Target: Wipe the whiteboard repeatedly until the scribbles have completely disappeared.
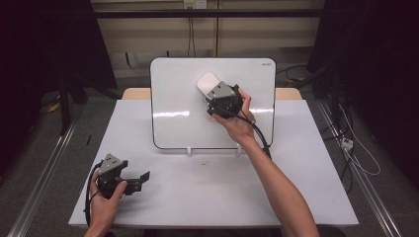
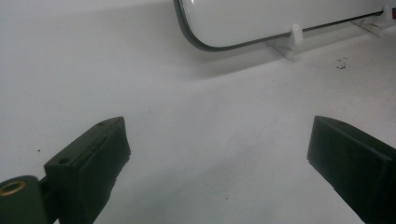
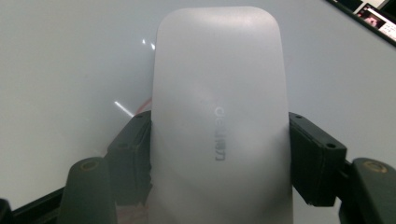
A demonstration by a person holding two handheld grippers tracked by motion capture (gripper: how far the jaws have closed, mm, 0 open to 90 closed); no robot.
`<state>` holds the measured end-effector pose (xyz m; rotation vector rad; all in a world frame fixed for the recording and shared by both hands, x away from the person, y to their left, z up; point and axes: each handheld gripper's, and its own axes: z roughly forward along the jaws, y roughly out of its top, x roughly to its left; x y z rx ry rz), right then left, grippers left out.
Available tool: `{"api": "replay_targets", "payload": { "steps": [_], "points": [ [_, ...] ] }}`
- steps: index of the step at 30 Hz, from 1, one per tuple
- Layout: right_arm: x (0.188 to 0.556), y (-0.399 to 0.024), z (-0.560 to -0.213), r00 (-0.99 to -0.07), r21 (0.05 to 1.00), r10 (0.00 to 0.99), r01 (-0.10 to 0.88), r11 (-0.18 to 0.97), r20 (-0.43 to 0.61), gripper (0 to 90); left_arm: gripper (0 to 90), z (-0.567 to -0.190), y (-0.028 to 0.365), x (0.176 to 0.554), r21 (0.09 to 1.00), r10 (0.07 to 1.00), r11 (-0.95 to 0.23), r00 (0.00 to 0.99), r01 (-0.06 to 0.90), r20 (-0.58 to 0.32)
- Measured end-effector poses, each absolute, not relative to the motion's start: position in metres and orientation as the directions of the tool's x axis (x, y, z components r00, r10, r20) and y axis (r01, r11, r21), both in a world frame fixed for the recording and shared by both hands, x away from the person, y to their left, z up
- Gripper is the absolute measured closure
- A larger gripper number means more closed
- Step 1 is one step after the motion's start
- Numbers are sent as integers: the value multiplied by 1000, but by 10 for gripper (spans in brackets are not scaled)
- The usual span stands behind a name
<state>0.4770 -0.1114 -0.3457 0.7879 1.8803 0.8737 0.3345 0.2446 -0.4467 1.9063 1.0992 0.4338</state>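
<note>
High view: white table [image 1: 207,192], propped whiteboard [image 1: 173,98] (glare streak), dark room

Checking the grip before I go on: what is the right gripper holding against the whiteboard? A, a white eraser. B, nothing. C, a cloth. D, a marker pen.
A: the right gripper has its two black jaws pressed on either side of the white eraser, up against the whiteboard.

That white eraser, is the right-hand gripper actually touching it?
Touching. The right gripper view shows both black jaws of the right gripper pressed against the eraser's sides.
</note>
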Motion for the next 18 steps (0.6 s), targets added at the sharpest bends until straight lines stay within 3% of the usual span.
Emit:
{"api": "replay_targets", "payload": {
  "steps": [12,18],
  "points": [
    [497,-154,-317,-297,871,880,215,441,-372,317,52,-447,246,332,820,830,-230,545,525,-117],
    [496,-154,-317,-274,873,885,215,439,-377,317,53,-445,246,331,822,832,-228,543,521,-114]
  ]
}}
